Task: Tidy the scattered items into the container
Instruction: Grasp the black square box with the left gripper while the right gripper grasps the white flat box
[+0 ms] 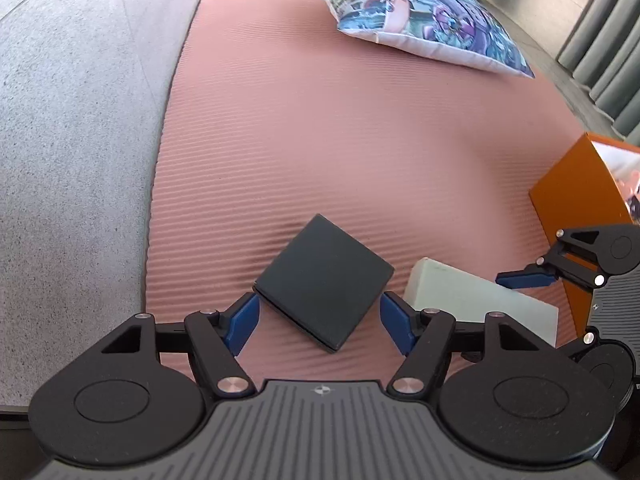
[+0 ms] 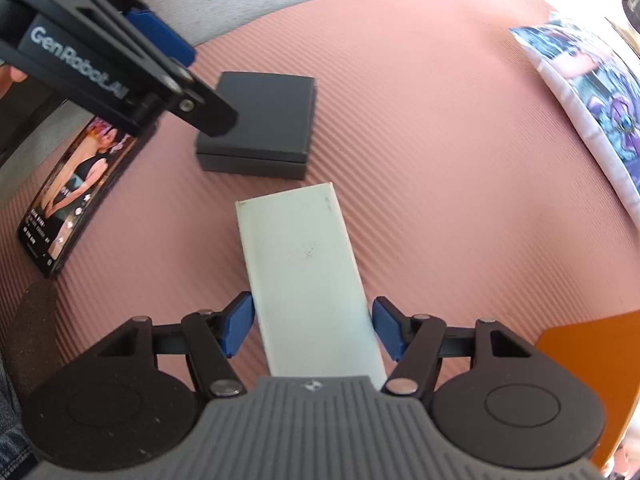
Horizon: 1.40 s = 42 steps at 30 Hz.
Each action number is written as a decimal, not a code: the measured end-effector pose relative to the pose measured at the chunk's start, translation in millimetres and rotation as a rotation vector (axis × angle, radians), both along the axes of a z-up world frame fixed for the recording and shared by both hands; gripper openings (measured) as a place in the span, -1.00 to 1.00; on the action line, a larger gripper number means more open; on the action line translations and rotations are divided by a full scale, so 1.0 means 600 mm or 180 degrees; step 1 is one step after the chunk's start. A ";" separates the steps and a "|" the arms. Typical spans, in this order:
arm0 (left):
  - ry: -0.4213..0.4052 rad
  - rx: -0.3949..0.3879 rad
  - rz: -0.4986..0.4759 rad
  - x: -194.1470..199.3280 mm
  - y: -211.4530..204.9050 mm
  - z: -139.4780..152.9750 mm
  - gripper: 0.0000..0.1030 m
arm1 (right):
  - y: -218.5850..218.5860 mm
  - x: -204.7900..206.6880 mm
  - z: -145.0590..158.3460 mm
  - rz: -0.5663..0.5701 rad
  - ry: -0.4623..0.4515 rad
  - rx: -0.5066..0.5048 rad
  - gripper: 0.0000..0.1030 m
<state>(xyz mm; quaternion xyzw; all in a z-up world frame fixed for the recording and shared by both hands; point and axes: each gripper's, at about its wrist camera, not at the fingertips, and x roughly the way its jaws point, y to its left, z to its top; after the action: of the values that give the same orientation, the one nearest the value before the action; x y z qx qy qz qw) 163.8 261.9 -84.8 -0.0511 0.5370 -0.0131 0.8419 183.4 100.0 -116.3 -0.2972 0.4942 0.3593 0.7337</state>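
A flat black box (image 1: 324,282) lies on the pink ribbed mat (image 1: 320,140); it also shows in the right wrist view (image 2: 260,124). My left gripper (image 1: 320,322) is open with its blue pads on either side of the box's near corner, apart from it. A long white box (image 2: 306,272) lies beside the black box; it shows in the left wrist view (image 1: 476,300) too. My right gripper (image 2: 314,326) is open and straddles the white box's near end. An orange container (image 1: 576,208) stands at the right, its edge also in the right wrist view (image 2: 592,360).
A printed cushion (image 1: 416,12) lies at the far end of the mat. A phone-like item with a lit picture (image 2: 76,196) lies at the mat's left edge in the right wrist view. Grey floor (image 1: 72,140) borders the mat.
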 end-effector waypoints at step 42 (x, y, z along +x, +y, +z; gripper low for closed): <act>0.0686 -0.1443 0.0084 0.038 -0.013 -0.082 0.11 | -0.074 0.040 0.001 -0.0815 0.0146 0.0185 0.24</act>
<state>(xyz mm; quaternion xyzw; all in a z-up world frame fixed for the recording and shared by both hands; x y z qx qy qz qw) 186.6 253.8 -133.7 -0.2467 0.6062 -0.1166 0.7470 207.4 55.3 -115.5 -0.2021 0.5341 0.2836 0.7704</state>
